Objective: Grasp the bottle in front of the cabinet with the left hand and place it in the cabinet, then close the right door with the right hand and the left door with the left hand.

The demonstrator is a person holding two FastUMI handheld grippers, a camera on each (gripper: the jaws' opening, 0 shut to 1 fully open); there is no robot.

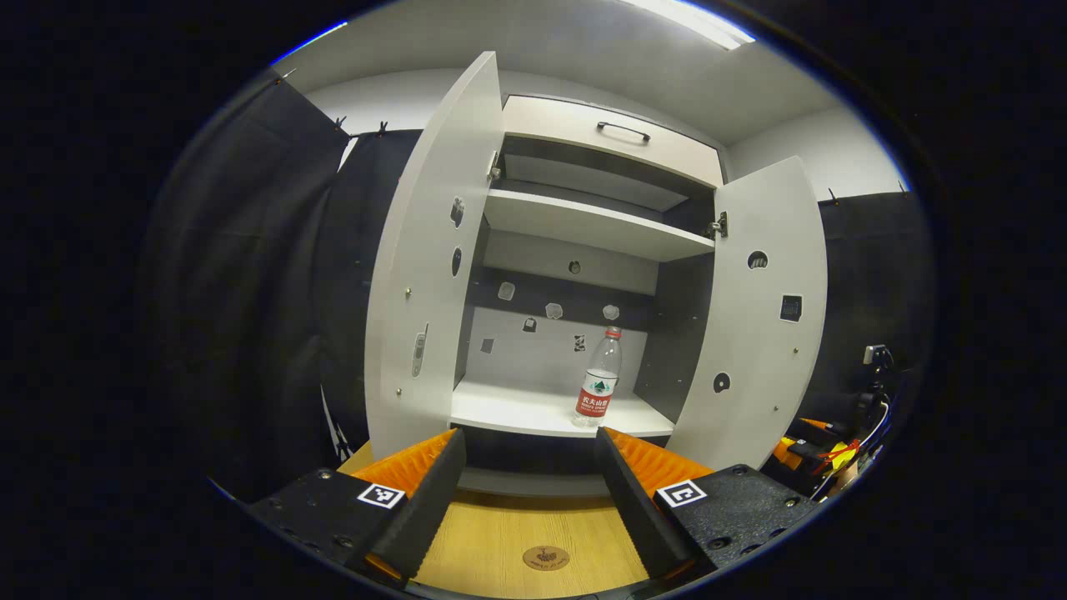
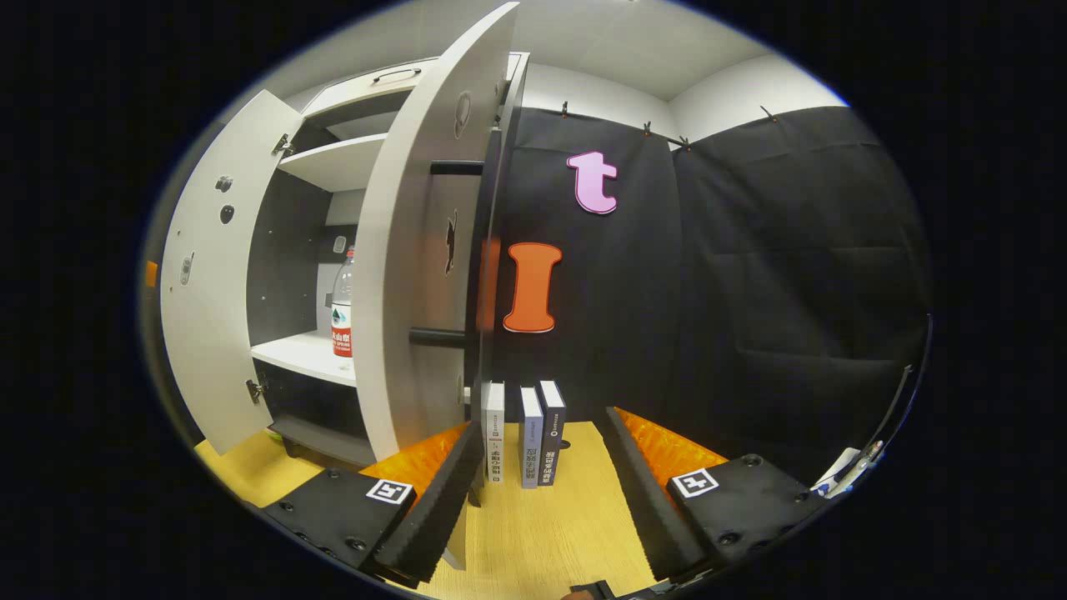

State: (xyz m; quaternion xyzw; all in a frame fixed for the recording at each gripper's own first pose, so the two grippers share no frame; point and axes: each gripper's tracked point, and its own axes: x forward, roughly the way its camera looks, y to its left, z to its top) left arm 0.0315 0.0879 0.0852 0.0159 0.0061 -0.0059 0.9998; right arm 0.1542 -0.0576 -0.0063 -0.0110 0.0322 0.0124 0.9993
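- In the right gripper view the right door (image 2: pixel 425 250) hides most of the bottle (image 2: pixel 343 304).
- The bottle (image 1: pixel 599 379) stands upright, cap up, on the cabinet's lower shelf (image 1: pixel 533 410).
- Left gripper (image 1: pixel 529 479) and right gripper (image 2: pixel 542 483) both gape, holding nothing.

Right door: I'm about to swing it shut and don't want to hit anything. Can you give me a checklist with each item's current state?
1. Bottle upright on the cabinet's lower shelf: ok.
2. Left tongs open, apart from the bottle: ok.
3. Right tongs open, empty: ok.
4. Right door wide open, its edge just ahead of the right tongs: ok.
5. Bottle far enough from the shelf's front edge to miss the door: cannot tell.
6. Books stand outside the door, beside the cabinet: ok.
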